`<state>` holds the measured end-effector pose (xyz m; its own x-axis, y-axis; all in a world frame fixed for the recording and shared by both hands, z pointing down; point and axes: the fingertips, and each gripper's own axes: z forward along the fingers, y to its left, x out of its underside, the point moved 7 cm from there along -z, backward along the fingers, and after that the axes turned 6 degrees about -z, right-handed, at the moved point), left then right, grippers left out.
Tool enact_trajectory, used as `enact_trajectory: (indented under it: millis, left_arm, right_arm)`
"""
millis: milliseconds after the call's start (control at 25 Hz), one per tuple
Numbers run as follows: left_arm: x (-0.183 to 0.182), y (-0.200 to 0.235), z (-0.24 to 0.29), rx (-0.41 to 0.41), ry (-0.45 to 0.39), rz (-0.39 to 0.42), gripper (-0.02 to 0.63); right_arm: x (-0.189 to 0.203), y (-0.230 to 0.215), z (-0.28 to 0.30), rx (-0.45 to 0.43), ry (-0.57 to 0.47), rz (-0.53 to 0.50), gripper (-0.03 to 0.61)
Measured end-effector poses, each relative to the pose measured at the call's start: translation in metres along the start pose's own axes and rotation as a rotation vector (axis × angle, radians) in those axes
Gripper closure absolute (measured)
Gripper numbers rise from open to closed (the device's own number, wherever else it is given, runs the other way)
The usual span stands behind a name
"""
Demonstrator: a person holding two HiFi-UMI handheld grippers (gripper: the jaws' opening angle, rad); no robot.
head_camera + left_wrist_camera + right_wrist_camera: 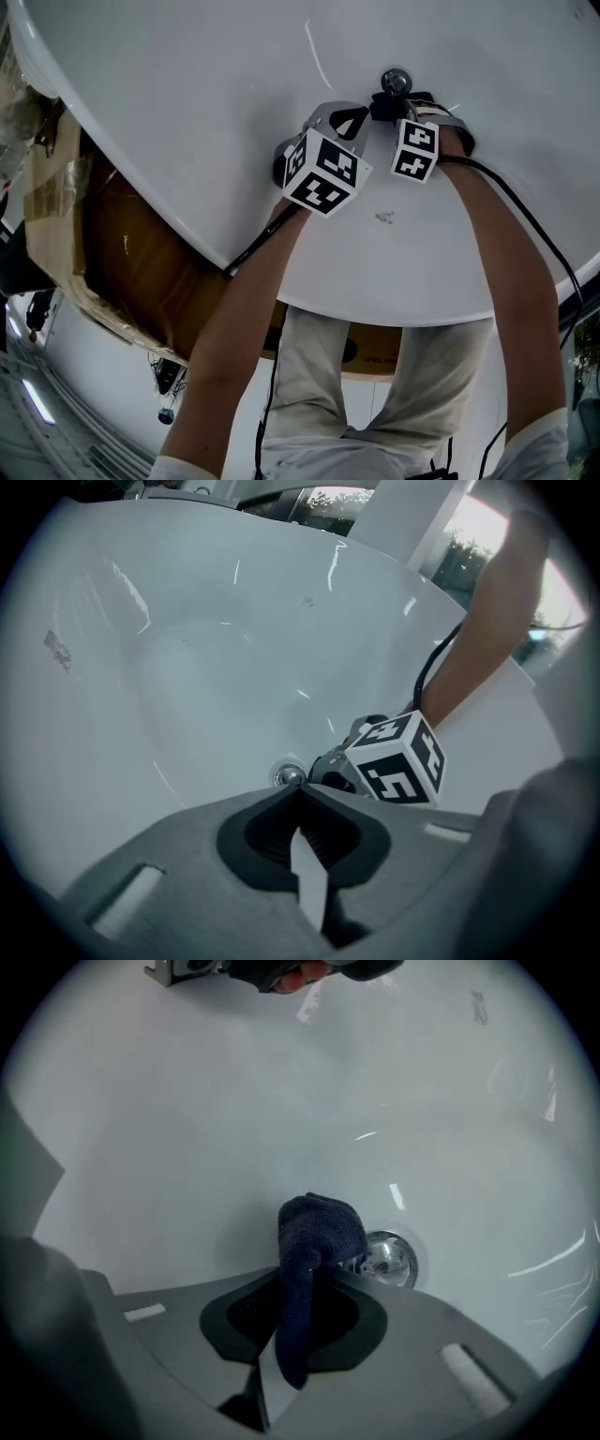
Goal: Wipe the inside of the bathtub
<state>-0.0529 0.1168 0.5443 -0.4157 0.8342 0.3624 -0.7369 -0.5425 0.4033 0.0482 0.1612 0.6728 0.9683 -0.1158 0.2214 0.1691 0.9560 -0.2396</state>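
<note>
The white bathtub (216,103) fills the head view, with its chrome drain (396,81) on the floor. My right gripper (390,101) is shut on a dark blue cloth (319,1232), whose bunched end presses on the tub floor right beside the drain (387,1258). My left gripper (361,114) sits close to the left of the right one, its jaws shut with nothing between them. In the left gripper view its tips (298,786) point at the drain (288,775), and the right gripper's marker cube (398,758) is just to the right.
The tub's near rim (375,314) curves in front of the person's legs. Brown cardboard (122,244) lies beside and under the tub at the left. Black cables (525,216) trail from both grippers along the arms. A small mark (384,217) sits on the tub wall.
</note>
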Motion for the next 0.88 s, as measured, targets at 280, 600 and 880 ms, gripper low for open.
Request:
enact_trajectory:
  millis: [280, 600, 880]
  left_arm:
    - [-0.001, -0.001, 0.0, 0.004, 0.0, -0.011, 0.617]
    - [-0.003, -0.004, -0.001, 0.003, -0.003, -0.014, 0.618]
    - [-0.006, -0.008, -0.005, 0.002, -0.006, -0.023, 0.617]
  right_arm:
    - [0.0, 0.015, -0.001, -0.098, -0.004, -0.07, 0.518]
    - [-0.003, 0.029, -0.007, -0.157, -0.012, -0.057, 0.518]
    - [-0.007, 0.041, -0.021, -0.187, -0.028, -0.077, 0.522]
